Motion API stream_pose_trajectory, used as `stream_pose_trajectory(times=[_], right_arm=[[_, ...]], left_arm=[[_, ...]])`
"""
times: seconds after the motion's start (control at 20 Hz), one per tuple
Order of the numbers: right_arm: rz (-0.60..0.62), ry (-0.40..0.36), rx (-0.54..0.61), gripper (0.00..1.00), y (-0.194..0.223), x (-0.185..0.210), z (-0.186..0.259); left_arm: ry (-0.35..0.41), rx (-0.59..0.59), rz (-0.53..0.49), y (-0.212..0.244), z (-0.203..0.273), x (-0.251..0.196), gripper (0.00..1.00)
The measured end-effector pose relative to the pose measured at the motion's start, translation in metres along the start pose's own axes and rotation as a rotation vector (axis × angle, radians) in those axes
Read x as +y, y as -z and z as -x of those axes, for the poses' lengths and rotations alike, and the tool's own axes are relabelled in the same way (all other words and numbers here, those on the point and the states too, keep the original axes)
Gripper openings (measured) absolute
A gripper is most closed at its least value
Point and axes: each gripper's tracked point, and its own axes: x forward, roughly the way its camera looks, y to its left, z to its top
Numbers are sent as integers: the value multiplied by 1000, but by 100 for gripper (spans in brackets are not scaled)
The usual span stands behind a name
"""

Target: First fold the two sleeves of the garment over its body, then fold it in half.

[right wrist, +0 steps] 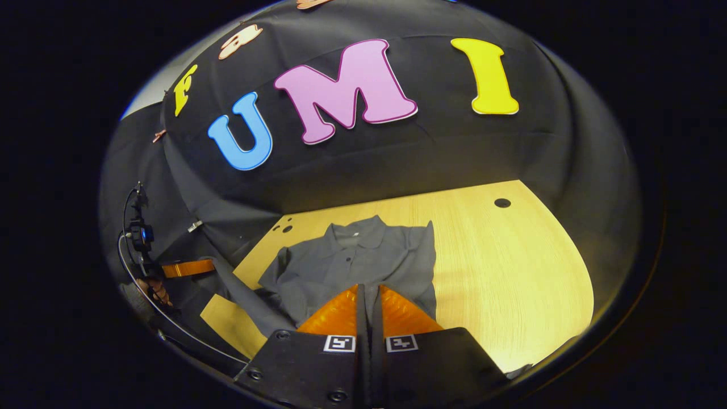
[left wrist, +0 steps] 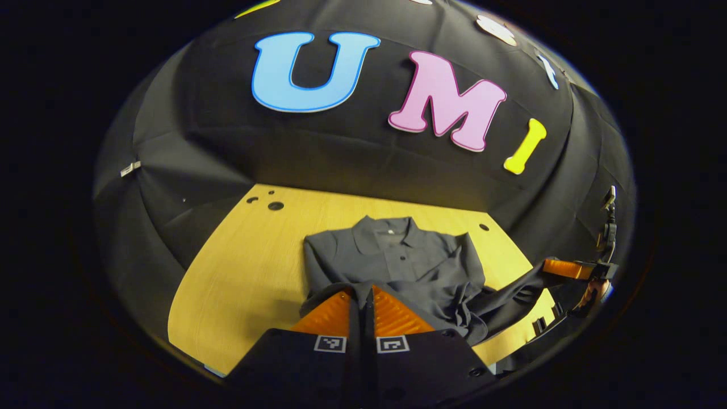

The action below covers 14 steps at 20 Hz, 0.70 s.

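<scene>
A grey collared shirt lies on the yellow wooden table, collar toward the far wall. My left gripper is shut on the shirt's near edge, with the cloth rising between its fingers. In the left gripper view my right gripper hangs at the table's right edge, holding a stretched strip of the shirt. In the right gripper view the shirt is spread ahead of my right gripper, which is shut on its near edge. Off to the left, my left gripper, held by a hand, pulls cloth off the table's side.
Round holes pierce the tabletop at its far corners. A small device on a stand with a cable stands by the wall beside the table. Bare wood stretches to the shirt's left and right.
</scene>
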Motion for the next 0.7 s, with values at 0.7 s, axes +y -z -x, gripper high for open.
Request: stream_pose_trajectory(times=[0.7], right_arm=[[12,115,-103,5,-95,-69,-120]], left_arm=[[-112,-106,5,-95,-110,53,5]])
